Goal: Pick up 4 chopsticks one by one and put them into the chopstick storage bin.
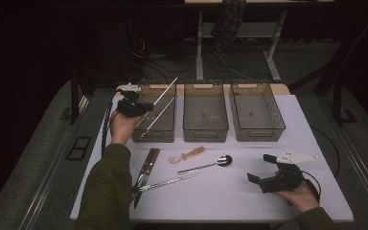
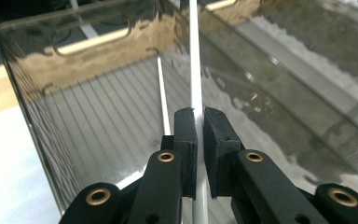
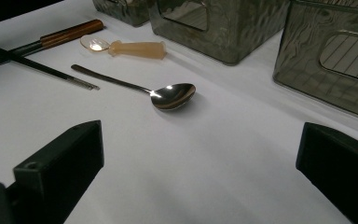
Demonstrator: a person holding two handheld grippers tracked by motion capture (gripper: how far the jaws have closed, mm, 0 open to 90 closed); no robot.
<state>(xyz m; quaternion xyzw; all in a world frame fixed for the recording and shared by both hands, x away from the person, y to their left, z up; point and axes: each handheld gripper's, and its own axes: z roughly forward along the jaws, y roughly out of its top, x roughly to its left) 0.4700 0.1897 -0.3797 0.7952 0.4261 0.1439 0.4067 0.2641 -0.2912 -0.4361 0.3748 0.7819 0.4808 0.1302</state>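
Near the front right of the desk (image 1: 249, 201), the right gripper (image 1: 264, 172) rests in the person's hand with its jaws spread wide and nothing between them, pointing left toward a metal spoon (image 3: 168, 95). To the left of the spoon lie a long clear-handled utensil (image 1: 170, 182) and a pair of wood-handled pieces (image 1: 146, 167), with a small orange-handled spoon (image 3: 130, 47) just beyond. Farther back stand three clear bins side by side: the left bin (image 1: 165, 134), the middle bin (image 1: 205, 132) and the right bin (image 1: 258, 132). At the left bin, the left gripper (image 2: 199, 140) has its jaws pinched on a white chopstick (image 2: 195, 60) that rises over the bin; a second chopstick (image 2: 163, 93) lies slanted inside.
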